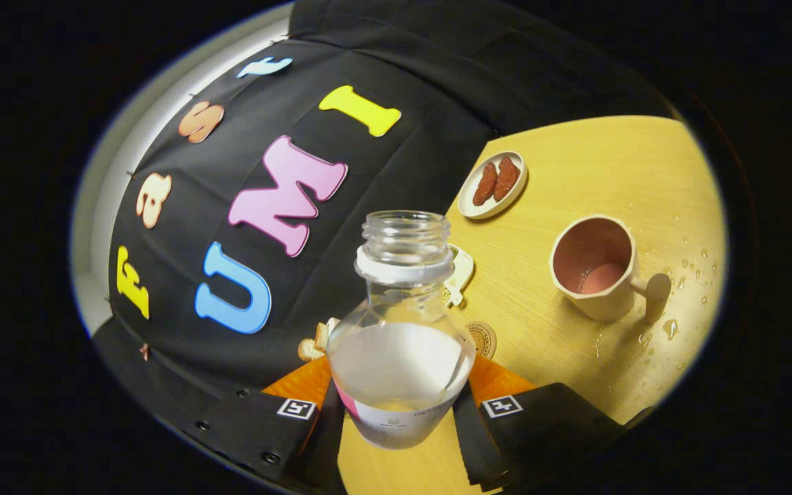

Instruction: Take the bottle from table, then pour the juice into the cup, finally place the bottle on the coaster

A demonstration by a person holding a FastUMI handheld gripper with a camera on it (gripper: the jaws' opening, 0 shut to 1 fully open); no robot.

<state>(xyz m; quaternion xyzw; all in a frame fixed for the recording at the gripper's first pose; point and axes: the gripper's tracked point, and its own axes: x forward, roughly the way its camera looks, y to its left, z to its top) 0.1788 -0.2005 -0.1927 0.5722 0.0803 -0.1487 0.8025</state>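
A clear, uncapped bottle [401,323] with pale liquid in its lower part sits between my fingers, and my gripper [400,409] is shut on its body. The whole scene is tilted, with the bottle's open mouth pointing up and away from me. Beyond and to the right of the fingers stands a pinkish-beige cup [599,268] with a handle, a little liquid inside it. A round brown coaster [482,339] lies on the wooden table [602,172] just behind the bottle, partly hidden by it.
A small oval dish [493,184] with two reddish-brown pieces rests further back. Water droplets [671,326] dot the table near the cup. A pale object [460,275] and small toy pieces [313,344] lie behind the bottle, by the black cloth wall.
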